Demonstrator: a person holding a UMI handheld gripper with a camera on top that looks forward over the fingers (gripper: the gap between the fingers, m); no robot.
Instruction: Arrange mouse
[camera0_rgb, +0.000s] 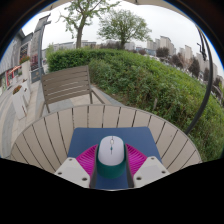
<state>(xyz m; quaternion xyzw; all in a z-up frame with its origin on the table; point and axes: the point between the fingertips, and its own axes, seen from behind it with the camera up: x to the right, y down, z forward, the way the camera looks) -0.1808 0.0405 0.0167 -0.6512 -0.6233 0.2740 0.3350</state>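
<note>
A white mouse (111, 150) with a dark teal rear sits between my gripper's (111, 165) two fingers. Both magenta pads (88, 160) press against its sides, so the gripper is shut on it. The mouse is over a dark blue mouse mat (100, 136) that lies on a round wooden slatted table (50, 138). I cannot tell whether the mouse touches the mat or is held just above it.
The table's round far edge curves just beyond the mat. A wooden bench (68, 85) stands past the table to the left. A green hedge (160, 85) runs behind and to the right, with trees and buildings beyond it.
</note>
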